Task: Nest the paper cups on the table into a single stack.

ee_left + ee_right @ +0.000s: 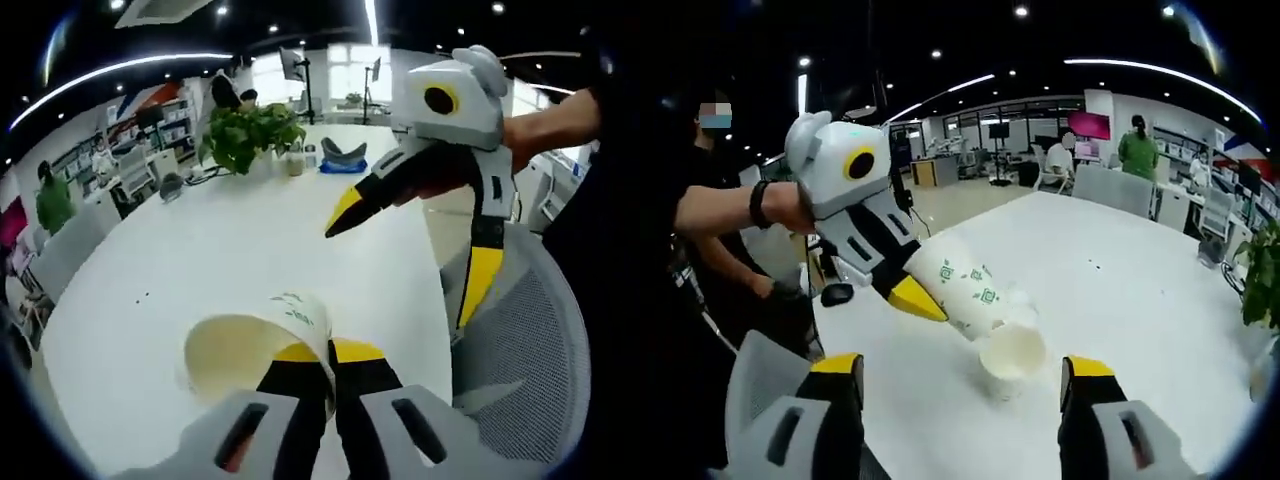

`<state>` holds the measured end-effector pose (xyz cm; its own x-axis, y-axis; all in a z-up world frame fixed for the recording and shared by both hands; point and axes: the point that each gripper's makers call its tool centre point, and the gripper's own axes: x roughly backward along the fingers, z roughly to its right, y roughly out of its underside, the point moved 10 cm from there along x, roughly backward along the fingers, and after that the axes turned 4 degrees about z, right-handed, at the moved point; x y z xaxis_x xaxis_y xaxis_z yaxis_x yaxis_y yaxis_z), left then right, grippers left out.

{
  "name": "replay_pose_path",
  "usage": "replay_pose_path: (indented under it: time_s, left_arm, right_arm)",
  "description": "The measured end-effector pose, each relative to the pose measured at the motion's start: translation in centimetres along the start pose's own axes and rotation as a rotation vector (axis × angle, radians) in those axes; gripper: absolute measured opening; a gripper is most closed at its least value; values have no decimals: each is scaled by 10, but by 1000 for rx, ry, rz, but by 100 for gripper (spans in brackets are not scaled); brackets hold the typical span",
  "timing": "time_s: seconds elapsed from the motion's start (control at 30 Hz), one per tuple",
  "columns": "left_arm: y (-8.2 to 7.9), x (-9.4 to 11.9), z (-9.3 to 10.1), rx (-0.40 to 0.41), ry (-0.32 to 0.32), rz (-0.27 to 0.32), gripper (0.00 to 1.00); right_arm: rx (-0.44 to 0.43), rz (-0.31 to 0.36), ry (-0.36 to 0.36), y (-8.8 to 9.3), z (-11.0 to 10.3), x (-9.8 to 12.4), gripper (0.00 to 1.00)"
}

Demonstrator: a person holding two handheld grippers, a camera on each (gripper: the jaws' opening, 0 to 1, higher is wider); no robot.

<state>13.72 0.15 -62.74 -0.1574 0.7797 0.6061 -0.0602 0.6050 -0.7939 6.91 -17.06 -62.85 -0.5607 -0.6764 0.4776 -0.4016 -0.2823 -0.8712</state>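
Your paper cups [975,288] sit nested, tilted over the white bench [1140,290], the left gripper [330,362] pinching their rim between its jaws. Your right gripper [960,375] hovers nearby, jaws spread wide.

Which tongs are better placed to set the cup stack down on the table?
Left. The left tongs are shut on the nested paper cups, just above the white table. The right tongs are open and hold nothing.

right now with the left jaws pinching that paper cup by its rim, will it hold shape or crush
The paper cup looks thin-walled, so its rim probably flexes under the left gripper. Probably light: it hangs tilted from that one pinch. Set down sideways, it would likely roll.
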Motion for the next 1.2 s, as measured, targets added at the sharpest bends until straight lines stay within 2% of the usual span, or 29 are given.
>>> replay_pose_path:
  time_s: [0.2,0.3,0.37,0.53,0.57,0.67,0.73,0.77,0.87,0.93,1.07,1.1,1.2]
  left_arm:
    - [-4,-18,-6,-84,54,-130,0]
    - [-8,-26,-5,-140,96,-172,0]
    - [-13,-31,-2,-234,109,-231,0]
    - [-26,-41,-5,-348,143,-311,0]
    - [-27,-42,-6,-353,147,-316,0]
    - [-30,-49,-8,-380,173,-381,0]
    - [-30,-57,-15,-394,145,-409,0]
    - [-31,-57,-13,-391,159,-425,0]
    - [-34,-60,-14,-389,175,-443,0]
    - [-34,-63,-9,-401,196,-476,0]
    - [-27,-72,-12,-417,190,-536,0]
    - [-32,-71,-8,-425,185,-542,0]
    - [-30,-72,-8,-413,194,-548,0]
  right_arm:
    - [-5,-18,9,9,3,5,81]
    - [-1,-22,15,13,4,8,81]
    - [-8,-24,19,15,3,8,81]
    - [-14,-20,18,19,2,13,81]
    - [-15,-20,18,21,3,14,81]
    - [-16,-23,20,23,3,16,81]
    - [-23,-21,30,26,4,18,81]
    - [-24,-19,35,26,4,18,81]
    - [-15,-17,38,26,3,18,82]
    - [-10,-18,39,29,4,15,82]
    - [-13,-10,34,31,4,11,82]
    - [-15,-8,32,31,3,11,82]
    - [-11,-8,26,34,3,6,82]
